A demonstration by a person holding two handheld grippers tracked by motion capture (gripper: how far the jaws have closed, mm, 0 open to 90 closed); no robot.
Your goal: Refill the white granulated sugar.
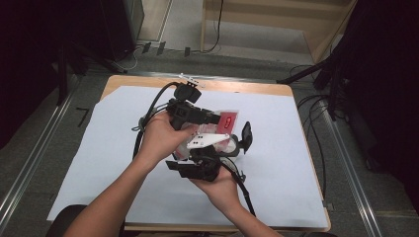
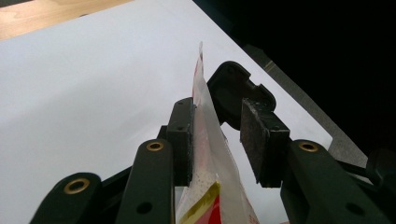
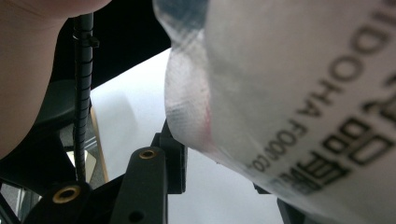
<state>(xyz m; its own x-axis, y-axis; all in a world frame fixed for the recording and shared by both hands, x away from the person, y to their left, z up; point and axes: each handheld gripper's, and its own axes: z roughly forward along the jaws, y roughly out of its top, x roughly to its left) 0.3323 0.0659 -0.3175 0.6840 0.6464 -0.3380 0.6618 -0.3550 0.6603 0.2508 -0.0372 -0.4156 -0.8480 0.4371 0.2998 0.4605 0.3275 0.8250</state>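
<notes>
A clear plastic packet with a red label and red-and-yellow print is held up off the table between the two grippers, near the middle of the scene. In the left gripper view the packet stands on edge between the left gripper's fingers: it lies flat against the left-hand pad, while the right-hand pad stands clear of it with white sheet showing through the gap — the fingers are apart, not pinched on the film. In the right gripper view the packet is pressed up close to the camera, its black lettering blurred; one finger of the right gripper rises just beside its crinkled edge and the other is mostly hidden behind the film, so I cannot tell whether those fingers grip it or only flank it.

From the high view the left gripper comes in from the far left of the packet and the right gripper from the near side, both hands close together.

The table is covered by a white sheet, with its wooden edge showing at the far side. Around it lie grey floor, metal rails, cables and dark stands.

The packet's long axis runs roughly left to right in the high view — red label end towards the right and far side, the sheet of it standing edge-up rather than lying flat.
</notes>
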